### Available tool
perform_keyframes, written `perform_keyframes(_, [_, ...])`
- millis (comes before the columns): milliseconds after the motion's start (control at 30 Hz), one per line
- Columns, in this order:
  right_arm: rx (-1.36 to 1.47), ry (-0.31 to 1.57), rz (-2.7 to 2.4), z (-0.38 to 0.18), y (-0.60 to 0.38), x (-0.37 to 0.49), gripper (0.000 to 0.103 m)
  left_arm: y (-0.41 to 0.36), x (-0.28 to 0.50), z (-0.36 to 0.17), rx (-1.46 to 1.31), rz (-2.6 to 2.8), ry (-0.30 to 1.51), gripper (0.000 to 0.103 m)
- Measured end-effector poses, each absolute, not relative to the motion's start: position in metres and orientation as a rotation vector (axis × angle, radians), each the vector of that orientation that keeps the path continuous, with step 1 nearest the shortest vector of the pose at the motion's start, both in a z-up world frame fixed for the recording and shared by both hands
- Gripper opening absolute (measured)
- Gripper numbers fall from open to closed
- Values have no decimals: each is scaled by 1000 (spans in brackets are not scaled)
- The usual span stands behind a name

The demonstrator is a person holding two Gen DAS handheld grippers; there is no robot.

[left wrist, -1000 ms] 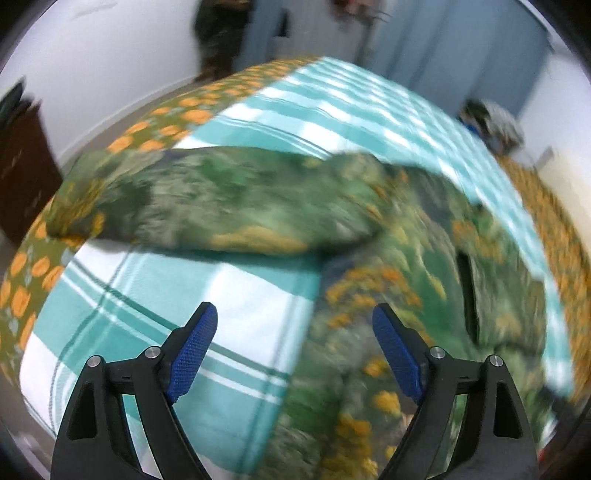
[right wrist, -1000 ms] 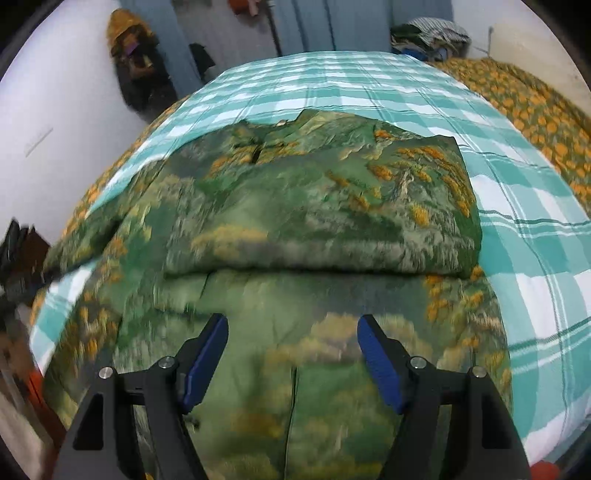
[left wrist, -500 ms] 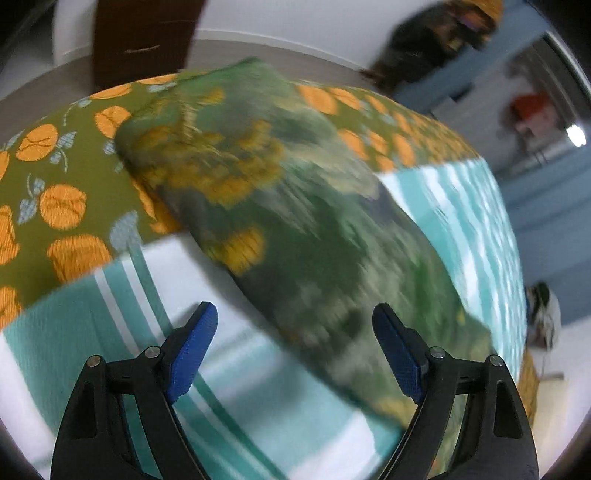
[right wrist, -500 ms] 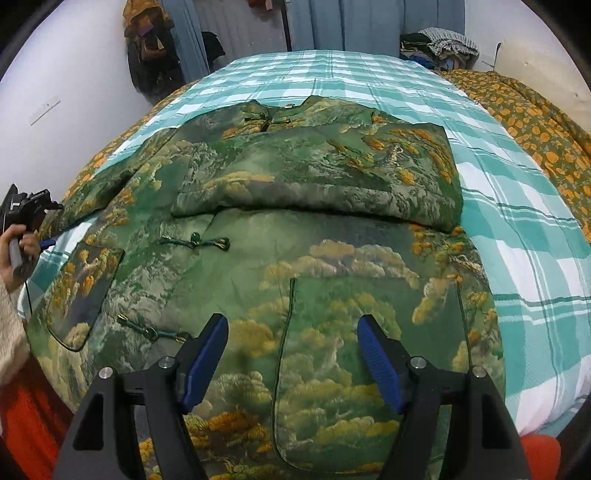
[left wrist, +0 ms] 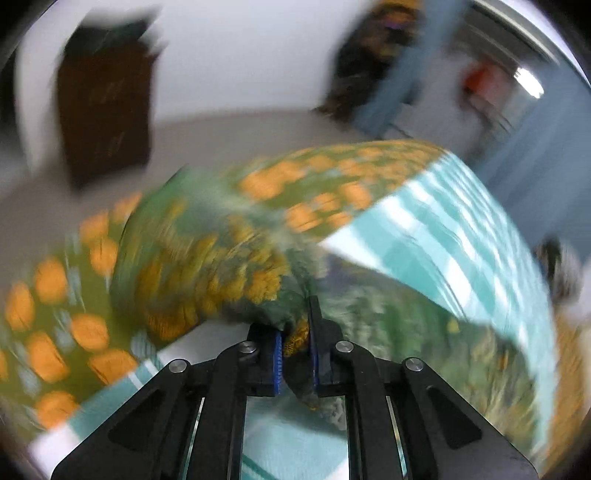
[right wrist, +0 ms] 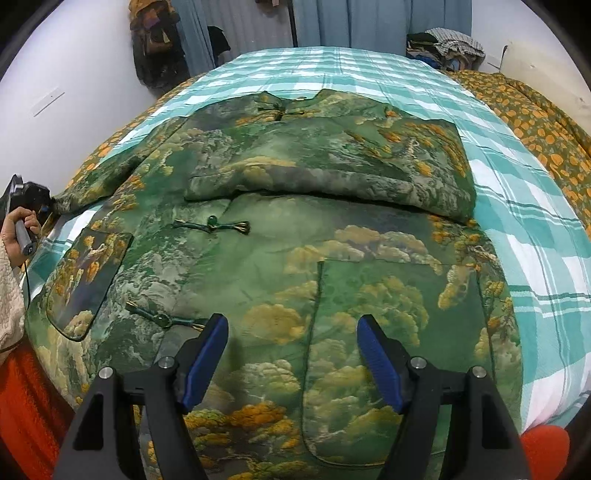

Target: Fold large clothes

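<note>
A large green jacket (right wrist: 295,240) with yellow cloud patterns and knot buttons lies spread on the bed. One sleeve (right wrist: 332,173) is folded across its chest. The other sleeve (right wrist: 110,173) stretches left to the bed's edge. My left gripper (left wrist: 295,332) is shut on that sleeve's cuff (left wrist: 207,273), with cloth pinched between the blue pads; the view is blurred. From the right wrist, the left gripper (right wrist: 29,195) shows at the far left in a hand (right wrist: 18,229). My right gripper (right wrist: 291,354) hangs open over the jacket's lower front, with nothing between its fingers.
The bed carries a teal plaid cover (right wrist: 535,221) over an orange-patterned quilt (right wrist: 535,122). A heap of clothes (right wrist: 447,48) sits at the far right corner, blue curtains (right wrist: 369,18) behind. A dark cabinet (left wrist: 103,110) stands by the wall beyond the bed's left edge.
My left gripper swung left along the sleeve to its end and closed on the cuff. The right gripper stayed open and shifted slightly over the jacket front.
</note>
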State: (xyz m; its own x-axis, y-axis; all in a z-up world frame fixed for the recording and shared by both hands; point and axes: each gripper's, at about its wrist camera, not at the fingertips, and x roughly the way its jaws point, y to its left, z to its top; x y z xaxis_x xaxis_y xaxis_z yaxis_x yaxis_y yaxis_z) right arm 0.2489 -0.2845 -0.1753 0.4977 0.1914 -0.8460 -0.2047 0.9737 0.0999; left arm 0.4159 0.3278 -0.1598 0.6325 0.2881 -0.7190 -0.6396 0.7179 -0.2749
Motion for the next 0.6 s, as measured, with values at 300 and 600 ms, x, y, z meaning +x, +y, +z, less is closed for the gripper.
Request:
perform_keyframes(300, [49,971,208,-167,-302,244,74,123,422,-77,77,183,567,9])
perform_keyframes(600, [96,946,160,-164,-329,236,74,-18,425,-154,276,-49,758,10])
